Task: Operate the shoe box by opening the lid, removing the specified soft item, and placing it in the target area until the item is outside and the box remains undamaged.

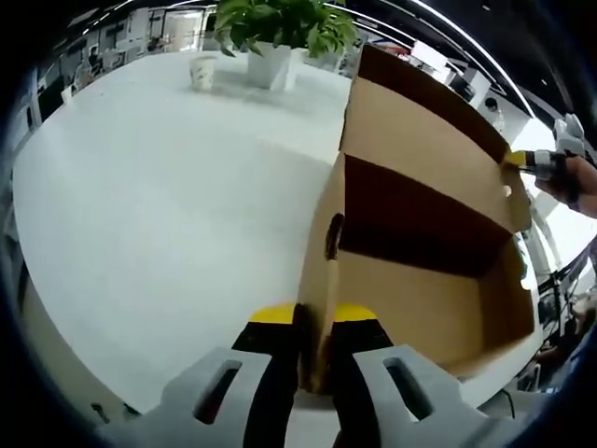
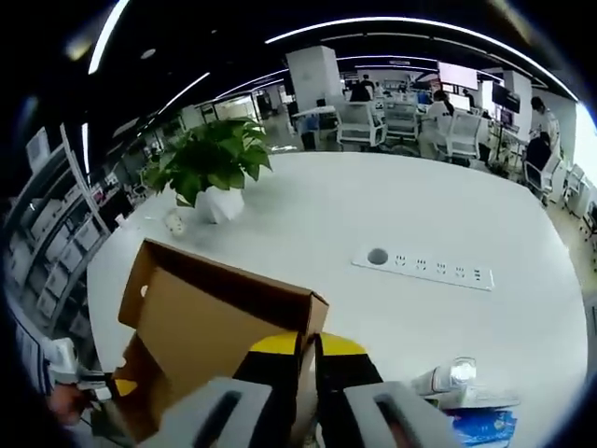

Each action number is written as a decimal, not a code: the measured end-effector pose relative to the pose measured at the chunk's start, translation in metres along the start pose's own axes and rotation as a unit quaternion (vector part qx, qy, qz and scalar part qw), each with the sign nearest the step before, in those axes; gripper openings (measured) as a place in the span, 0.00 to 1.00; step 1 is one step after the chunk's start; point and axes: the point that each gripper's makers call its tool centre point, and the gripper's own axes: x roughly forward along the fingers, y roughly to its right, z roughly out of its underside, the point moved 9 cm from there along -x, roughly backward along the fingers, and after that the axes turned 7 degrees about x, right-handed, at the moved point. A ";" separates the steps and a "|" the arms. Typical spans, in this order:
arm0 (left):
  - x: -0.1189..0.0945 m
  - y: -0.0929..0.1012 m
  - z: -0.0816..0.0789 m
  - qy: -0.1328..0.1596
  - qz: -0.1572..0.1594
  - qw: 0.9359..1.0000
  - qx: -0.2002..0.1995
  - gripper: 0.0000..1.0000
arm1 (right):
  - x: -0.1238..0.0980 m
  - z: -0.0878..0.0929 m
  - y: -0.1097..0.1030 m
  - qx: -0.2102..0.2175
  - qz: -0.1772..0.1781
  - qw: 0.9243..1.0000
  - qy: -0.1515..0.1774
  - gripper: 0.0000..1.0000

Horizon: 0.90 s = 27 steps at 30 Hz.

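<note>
The tabletop is a broad white surface extending ahead of both pairs of fingers. On it stands the shoe box, brown cardboard, its lid already raised and standing open beyond the cavity. The left gripper has its fingers closed to a narrow gap on the near end wall of the box, which rises between them. The right gripper has its fingers closed likewise on the free edge of the lid. The interior that shows holds no soft item; the shadowed rear portion cannot be judged.

Recommended practice for this step: keep the left grip steady as an anchor, swing the lid about its hinge without twisting, and avoid creasing the cardboard.

A potted plant and a paper cup stand far ahead of the fingers. A power strip is set in the tabletop ahead of the right fingers. No legible writing or brand appears on the box.
</note>
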 end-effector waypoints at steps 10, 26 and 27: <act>-0.001 0.000 0.001 0.001 0.001 1.000 -0.007 0.09 | -0.014 0.001 -0.006 -0.010 -0.002 1.000 0.010 0.00; -0.001 -0.001 0.002 0.006 0.003 1.000 -0.014 0.09 | -0.037 0.002 -0.018 -0.048 -0.012 0.998 0.033 0.00; -0.001 -0.001 0.002 0.005 0.003 1.000 -0.014 0.09 | -0.038 0.003 -0.018 -0.047 -0.012 0.998 0.036 0.00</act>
